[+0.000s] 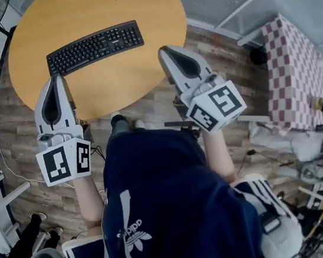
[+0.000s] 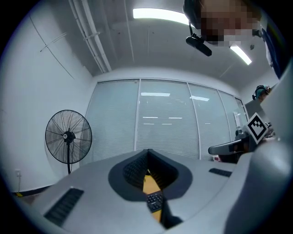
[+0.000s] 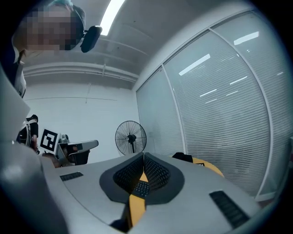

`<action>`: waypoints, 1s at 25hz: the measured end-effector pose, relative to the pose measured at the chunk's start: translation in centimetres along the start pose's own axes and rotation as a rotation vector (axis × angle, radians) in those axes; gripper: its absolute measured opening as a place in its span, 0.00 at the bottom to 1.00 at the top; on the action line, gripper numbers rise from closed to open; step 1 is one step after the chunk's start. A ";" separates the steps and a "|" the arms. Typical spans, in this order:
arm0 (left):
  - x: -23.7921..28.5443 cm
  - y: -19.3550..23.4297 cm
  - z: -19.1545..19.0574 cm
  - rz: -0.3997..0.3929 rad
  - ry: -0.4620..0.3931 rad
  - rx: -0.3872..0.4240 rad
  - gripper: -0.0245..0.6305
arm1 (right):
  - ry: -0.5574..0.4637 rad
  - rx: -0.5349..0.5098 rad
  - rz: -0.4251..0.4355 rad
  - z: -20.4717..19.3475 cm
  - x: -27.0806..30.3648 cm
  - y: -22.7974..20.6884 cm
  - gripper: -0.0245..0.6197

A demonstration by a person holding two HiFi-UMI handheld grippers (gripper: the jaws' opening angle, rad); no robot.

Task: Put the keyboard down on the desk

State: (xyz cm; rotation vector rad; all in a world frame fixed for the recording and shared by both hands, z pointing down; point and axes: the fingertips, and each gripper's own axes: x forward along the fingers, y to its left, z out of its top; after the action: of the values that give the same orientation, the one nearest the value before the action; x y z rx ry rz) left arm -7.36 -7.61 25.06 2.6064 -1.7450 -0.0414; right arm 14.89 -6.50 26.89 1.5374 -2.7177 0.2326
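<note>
The left gripper (image 1: 57, 79) hangs over the near left edge of the round wooden desk (image 1: 113, 81), its jaws pressed together on nothing. Just beyond its tip the black keyboard (image 1: 95, 47) lies flat on the desk top, its long side slanting toward the far right, and neither gripper touches it (so the putting-down looks done, as far as I can judge). The right gripper (image 1: 167, 52) is over the near right edge, jaws likewise together and empty, its tip near the keyboard's right end. What is left, I'd say, is to draw both grippers toward the person without brushing the keyboard; if it needs squaring, nudge both ends together so it doesn't spin
</note>
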 end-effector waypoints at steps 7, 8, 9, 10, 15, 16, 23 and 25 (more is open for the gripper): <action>-2.2 -1.8 -1.1 -0.022 0.011 0.037 0.04 | 0.026 -0.021 0.012 -1.5 -2.3 0.8 0.05; -2.4 -2.0 -1.3 -0.024 0.018 0.035 0.04 | 0.032 -0.019 0.016 -1.7 -2.4 0.8 0.05; -2.5 -2.2 -1.5 -0.025 0.025 0.034 0.04 | 0.037 -0.018 0.019 -1.9 -2.5 0.9 0.05; -2.6 -2.5 -1.7 -0.026 0.030 0.033 0.04 | 0.042 -0.018 0.023 -2.0 -2.5 0.8 0.05; -2.3 -4.4 -1.6 -0.038 0.025 0.028 0.04 | 0.041 -0.004 0.032 -1.8 -3.1 0.0 0.05; -2.2 -4.7 -1.5 -0.039 0.022 0.030 0.04 | 0.037 0.000 0.035 -1.7 -3.1 0.0 0.05; -1.4 -4.5 -0.9 0.021 0.018 0.011 0.04 | 0.023 -0.002 0.056 -1.4 -3.0 0.0 0.05; -1.2 -4.5 -1.0 0.028 0.028 0.023 0.04 | 0.021 0.003 0.060 -1.6 -3.0 -0.1 0.05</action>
State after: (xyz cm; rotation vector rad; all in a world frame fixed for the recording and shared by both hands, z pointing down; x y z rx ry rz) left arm -3.63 -4.77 26.01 2.5848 -1.7825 0.0159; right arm 16.44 -3.83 28.21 1.4476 -2.7511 0.2526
